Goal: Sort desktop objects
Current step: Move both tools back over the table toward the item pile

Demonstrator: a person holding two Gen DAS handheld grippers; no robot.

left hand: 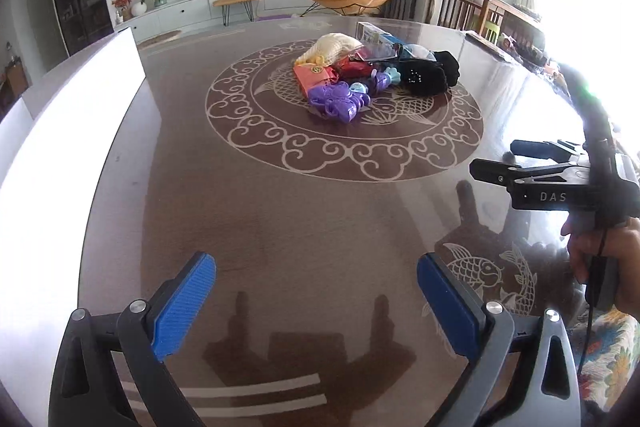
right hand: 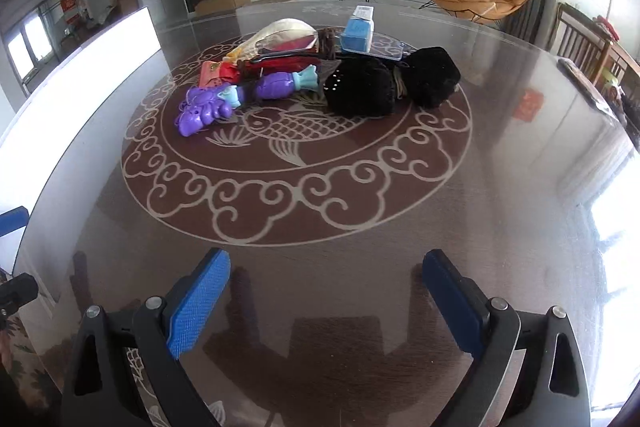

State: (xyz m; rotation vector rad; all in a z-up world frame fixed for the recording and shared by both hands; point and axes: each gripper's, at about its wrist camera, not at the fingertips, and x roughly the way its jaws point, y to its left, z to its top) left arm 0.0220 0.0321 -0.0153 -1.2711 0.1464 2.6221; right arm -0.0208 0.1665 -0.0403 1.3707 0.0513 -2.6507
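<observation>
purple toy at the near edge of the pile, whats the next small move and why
Probably ease the left hand-held gripper forward toward the purple toy: both grippers are open, empty and short of the pile, and that toy lies nearest with nothing on top.

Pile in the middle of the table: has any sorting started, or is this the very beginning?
Nothing looks sorted yet. The purple toy, black fuzzy items, blue box and the rest lie heaped together on the table. The left gripper and right gripper are both open, empty and short of the pile. All sorting remains.
</observation>
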